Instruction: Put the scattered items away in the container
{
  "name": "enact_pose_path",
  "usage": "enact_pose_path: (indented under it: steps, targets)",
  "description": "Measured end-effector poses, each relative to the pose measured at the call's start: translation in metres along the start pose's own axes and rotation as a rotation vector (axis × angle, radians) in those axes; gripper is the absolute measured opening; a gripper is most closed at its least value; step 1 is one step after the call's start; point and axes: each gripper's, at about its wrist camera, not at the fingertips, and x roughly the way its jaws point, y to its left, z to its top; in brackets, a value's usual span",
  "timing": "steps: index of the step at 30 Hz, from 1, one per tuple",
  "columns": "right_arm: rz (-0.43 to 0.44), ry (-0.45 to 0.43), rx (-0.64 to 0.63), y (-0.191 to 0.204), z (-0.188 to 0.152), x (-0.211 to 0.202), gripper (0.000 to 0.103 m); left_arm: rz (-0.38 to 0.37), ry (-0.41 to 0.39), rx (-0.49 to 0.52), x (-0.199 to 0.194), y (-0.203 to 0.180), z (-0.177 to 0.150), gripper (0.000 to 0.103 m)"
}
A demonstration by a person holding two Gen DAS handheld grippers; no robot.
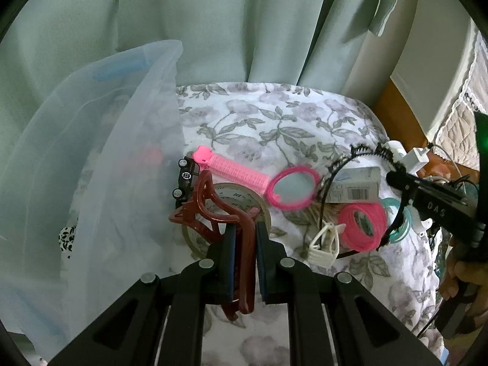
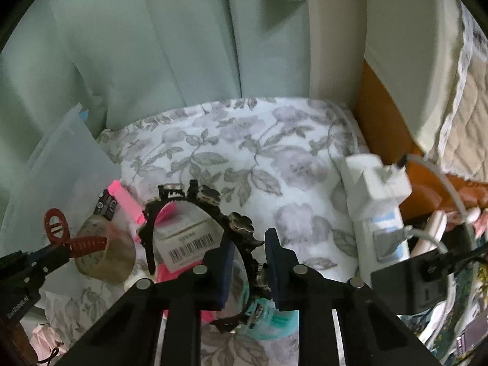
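My left gripper (image 1: 244,231) is shut on a dark red hair claw clip (image 1: 219,210), held above a roll of clear tape (image 1: 225,195) beside the translucent plastic container (image 1: 91,158). In the right wrist view the clip (image 2: 61,231) shows at the left. My right gripper (image 2: 250,244) is around a black flower-studded headband (image 2: 238,225), jaws on either side with a small gap; it also shows in the left wrist view (image 1: 393,177). Scattered on the floral cloth are a pink roller comb (image 1: 231,167), a pink mirror (image 1: 292,186), a toy car (image 1: 186,180), a barcoded box (image 1: 357,186), a pink coil (image 1: 363,225), a teal coil (image 2: 274,320), a white clip (image 1: 323,244).
Pale green curtains (image 1: 213,30) hang behind the table. A white power strip with plugs (image 2: 378,201) lies along the right edge, with cables and a black adapter (image 2: 408,280) beyond. An orange wooden board (image 2: 384,116) and a quilt (image 2: 469,91) stand at the right.
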Motion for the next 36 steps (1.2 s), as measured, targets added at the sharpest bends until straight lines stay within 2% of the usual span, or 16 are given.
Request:
enact_pose_path:
  steps: [11,17,23,31,33,36]
  targets:
    - [-0.017,-0.145,-0.059,0.018,0.023,-0.065,0.019,-0.069,-0.080,0.008,-0.035,-0.006,0.004,0.008]
    - [-0.020,-0.180,-0.075,0.025,0.027,-0.093,0.013,-0.103,-0.124,0.006,-0.057,-0.006,0.001,0.008]
    - [0.018,-0.146,-0.052,0.019,0.025,-0.106,0.012,-0.116,-0.140,-0.002,-0.067,-0.004,-0.003,0.008]
    - [0.044,0.064,-0.014,0.005,-0.005,-0.090,0.012,-0.133,-0.161,-0.013,-0.082,-0.002,-0.009,0.008]
    - [0.071,0.057,0.010,0.003,-0.007,-0.099,0.012,-0.137,-0.166,-0.015,-0.085,-0.001,-0.010,0.008]
    - [0.117,-0.001,0.043,0.000,-0.001,-0.121,0.012,-0.143,-0.169,-0.021,-0.087,-0.001,-0.011,0.008]
